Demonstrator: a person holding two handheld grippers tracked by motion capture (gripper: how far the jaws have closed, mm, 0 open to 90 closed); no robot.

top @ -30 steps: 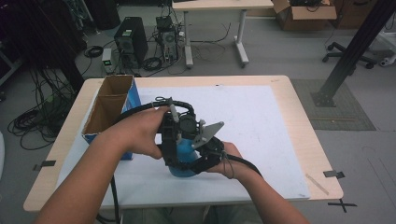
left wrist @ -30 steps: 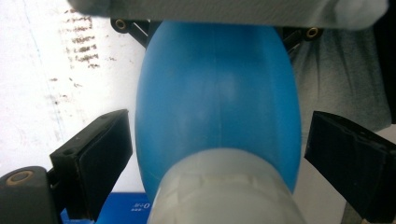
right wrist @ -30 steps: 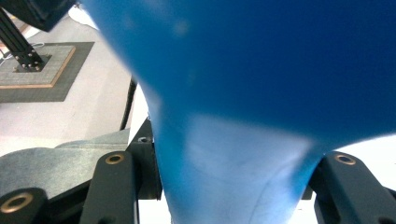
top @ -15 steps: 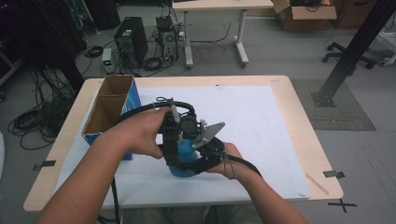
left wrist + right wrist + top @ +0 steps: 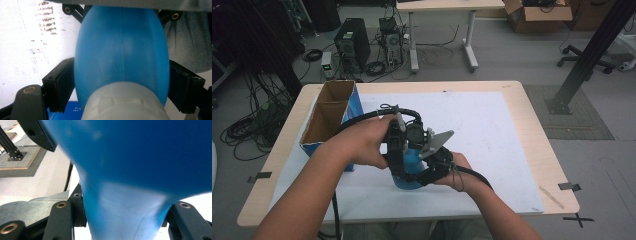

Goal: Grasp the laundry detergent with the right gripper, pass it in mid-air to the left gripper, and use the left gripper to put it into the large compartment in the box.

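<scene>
Blue bulb point(image 5: 121, 50) upright – long axis vertical, both hand-held grippers point(image 5: 404, 165) clamped on it

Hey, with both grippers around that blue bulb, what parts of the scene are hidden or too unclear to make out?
- High view: most of the blue bulb is covered by the hands and both grippers.
- Left gripper view: the bulb's pale neck is cut off at the bottom edge.
- Right gripper view: the bulb is blurred from closeness; its top is cut off.
- High view: the cardboard box floor is too dark.
</scene>
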